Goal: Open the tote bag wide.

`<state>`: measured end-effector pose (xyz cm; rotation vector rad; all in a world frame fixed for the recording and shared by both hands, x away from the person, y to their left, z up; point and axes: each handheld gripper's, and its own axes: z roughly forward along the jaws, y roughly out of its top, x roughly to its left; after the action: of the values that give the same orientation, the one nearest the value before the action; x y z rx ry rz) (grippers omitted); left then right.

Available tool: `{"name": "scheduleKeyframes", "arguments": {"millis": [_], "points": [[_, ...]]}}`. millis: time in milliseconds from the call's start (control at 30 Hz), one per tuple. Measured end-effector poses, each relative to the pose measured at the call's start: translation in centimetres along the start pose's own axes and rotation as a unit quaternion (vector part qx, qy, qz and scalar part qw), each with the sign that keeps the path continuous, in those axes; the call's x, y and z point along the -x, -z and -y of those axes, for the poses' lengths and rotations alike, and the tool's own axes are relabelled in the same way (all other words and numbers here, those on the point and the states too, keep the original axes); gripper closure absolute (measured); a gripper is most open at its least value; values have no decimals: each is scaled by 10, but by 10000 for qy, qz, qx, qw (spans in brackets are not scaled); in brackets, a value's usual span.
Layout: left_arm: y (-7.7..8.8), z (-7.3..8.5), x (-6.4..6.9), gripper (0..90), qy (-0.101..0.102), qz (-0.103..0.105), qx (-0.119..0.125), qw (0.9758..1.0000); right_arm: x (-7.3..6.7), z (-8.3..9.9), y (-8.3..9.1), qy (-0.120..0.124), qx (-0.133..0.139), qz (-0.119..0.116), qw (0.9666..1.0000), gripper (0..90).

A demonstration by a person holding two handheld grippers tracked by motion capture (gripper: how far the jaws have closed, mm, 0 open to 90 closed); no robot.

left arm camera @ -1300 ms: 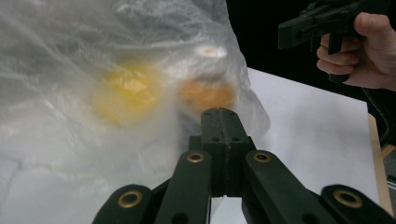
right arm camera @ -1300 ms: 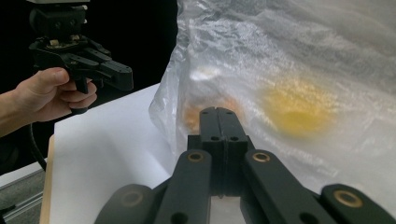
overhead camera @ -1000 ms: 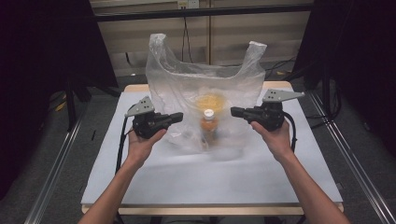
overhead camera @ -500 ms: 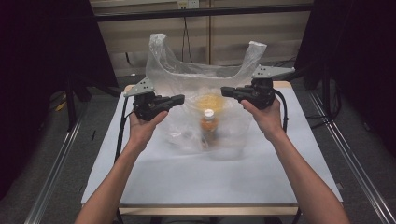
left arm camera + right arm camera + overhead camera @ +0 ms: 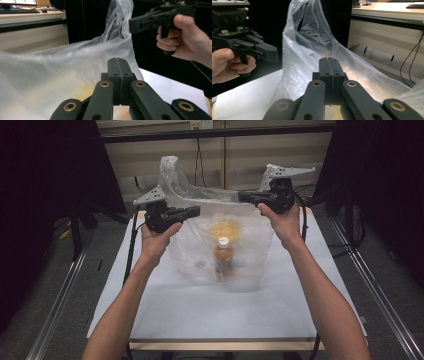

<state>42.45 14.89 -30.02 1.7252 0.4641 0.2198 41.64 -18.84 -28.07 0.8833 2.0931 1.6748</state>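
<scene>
Plastic bag [image 5: 220, 240] stands mid-table, its rim raised between left gripper [image 5: 192, 211] and right gripper [image 5: 245, 196], both sets of jaws closed on the film. Inside, a capped bottle [image 5: 223, 257] stands before something yellow [image 5: 223, 227]. White table [image 5: 200, 305]; dark curtains [image 5: 45, 170] flank the room.

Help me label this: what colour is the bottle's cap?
White; the cap shows best in the high view.

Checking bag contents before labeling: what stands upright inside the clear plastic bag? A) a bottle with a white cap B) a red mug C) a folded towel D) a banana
A: in the high view, a bottle with a white cap stands upright inside the clear plastic bag, in front of something yellow.
</scene>
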Motion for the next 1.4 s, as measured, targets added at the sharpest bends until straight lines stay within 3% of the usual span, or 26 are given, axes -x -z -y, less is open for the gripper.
{"name": "scheduleKeyframes", "arguments": {"millis": [233,333,500,533,667,733,833,1033,1267,1400], "points": [[-7,-29,-16,900,-23,-51,22,10000,10,-15,-6,-13,-183,97,9998,900],[-12,-39,-23,900,19,-213,6,9998,13,-19,-11,-36,-271,123,9996,900],[-25,-48,-32,900,128,-35,-51,9999,13,-19,-22,-166,-353,49,9992,900],[-28,-48,-33,900,131,-96,-124,9998,12,-18,-24,-153,-385,52,9991,900],[-39,-40,-33,900,146,-277,-322,9990,11,-14,-33,-121,-588,122,9981,900],[-43,-35,-34,900,238,-184,-395,9988,11,-11,-36,-83,-663,170,9976,900],[-49,-28,-30,900,135,-82,-659,9977,11,-5,-41,-79,-877,144,9960,900],[-51,-15,-22,900,-70,-29,-1070,9942,8,13,-45,-2,-1058,-159,9943,900],[-50,7,-15,900,-64,55,-1255,9921,-2,36,-49,-26,-1276,-342,9912,900],[-53,22,-12,900,-45,128,-1379,9904,-6,49,-50,-76,-1251,-480,9910,900]]}}
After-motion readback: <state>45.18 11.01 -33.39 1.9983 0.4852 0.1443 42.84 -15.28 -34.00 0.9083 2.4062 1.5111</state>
